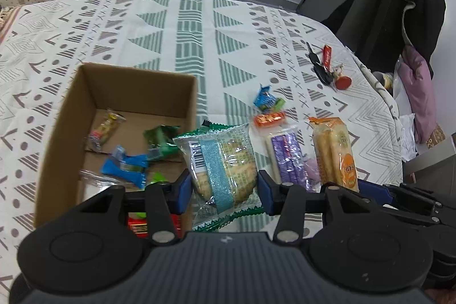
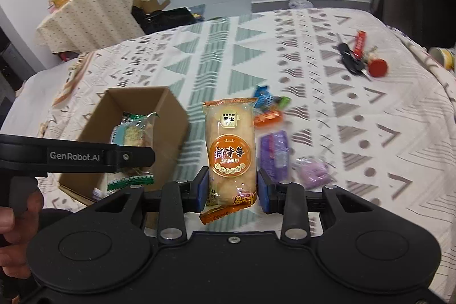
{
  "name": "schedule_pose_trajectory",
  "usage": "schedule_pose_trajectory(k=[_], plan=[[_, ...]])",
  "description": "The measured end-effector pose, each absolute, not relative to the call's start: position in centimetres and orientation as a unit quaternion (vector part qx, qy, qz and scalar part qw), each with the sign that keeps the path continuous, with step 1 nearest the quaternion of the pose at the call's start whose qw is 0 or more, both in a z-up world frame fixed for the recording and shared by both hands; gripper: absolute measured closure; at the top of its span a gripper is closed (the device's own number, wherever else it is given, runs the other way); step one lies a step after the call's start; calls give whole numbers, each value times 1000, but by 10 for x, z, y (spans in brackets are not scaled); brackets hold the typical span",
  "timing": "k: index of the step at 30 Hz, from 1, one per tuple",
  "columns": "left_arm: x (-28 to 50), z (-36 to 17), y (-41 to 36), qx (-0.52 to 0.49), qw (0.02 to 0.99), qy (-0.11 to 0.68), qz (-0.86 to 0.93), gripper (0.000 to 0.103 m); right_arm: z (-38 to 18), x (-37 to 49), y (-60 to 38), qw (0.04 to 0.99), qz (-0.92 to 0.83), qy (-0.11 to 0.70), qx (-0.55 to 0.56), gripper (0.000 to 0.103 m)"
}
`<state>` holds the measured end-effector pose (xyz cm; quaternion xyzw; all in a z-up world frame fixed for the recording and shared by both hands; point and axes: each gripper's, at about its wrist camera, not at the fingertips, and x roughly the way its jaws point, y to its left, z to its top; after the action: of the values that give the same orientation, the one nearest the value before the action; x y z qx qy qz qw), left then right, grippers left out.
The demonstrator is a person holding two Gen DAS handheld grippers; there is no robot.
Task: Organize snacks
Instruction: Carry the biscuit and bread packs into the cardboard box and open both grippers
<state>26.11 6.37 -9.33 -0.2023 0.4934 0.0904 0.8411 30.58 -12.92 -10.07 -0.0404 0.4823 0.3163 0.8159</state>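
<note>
My left gripper (image 1: 223, 190) is shut on a clear green-edged biscuit packet (image 1: 225, 161) with a blue band, held at the right wall of the open cardboard box (image 1: 142, 90). Several small wrapped snacks lie inside the box. In the right wrist view the same packet (image 2: 134, 133) hangs over the box (image 2: 169, 138). My right gripper (image 2: 232, 190) is shut on an orange rice-cracker pack (image 2: 230, 150), upright between its blue pads, to the right of the box. That pack (image 1: 336, 153) also shows in the left wrist view.
On the patterned tablecloth lie a purple packet (image 2: 275, 153), a pale purple sweet (image 2: 312, 171), a small orange packet (image 2: 268, 117) and a blue-green candy (image 2: 268, 99). A bunch of keys (image 2: 362, 56) lies far right. A chair with dark clothing (image 1: 413, 13) stands past the table edge.
</note>
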Motion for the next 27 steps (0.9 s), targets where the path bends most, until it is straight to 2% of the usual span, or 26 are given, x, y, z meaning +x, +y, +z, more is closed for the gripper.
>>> schedule_pose_trajectory(k=[27], plan=[[248,-79,174,-237,844,465,123,55,-88,291,-27,802,360,474,-47,69]])
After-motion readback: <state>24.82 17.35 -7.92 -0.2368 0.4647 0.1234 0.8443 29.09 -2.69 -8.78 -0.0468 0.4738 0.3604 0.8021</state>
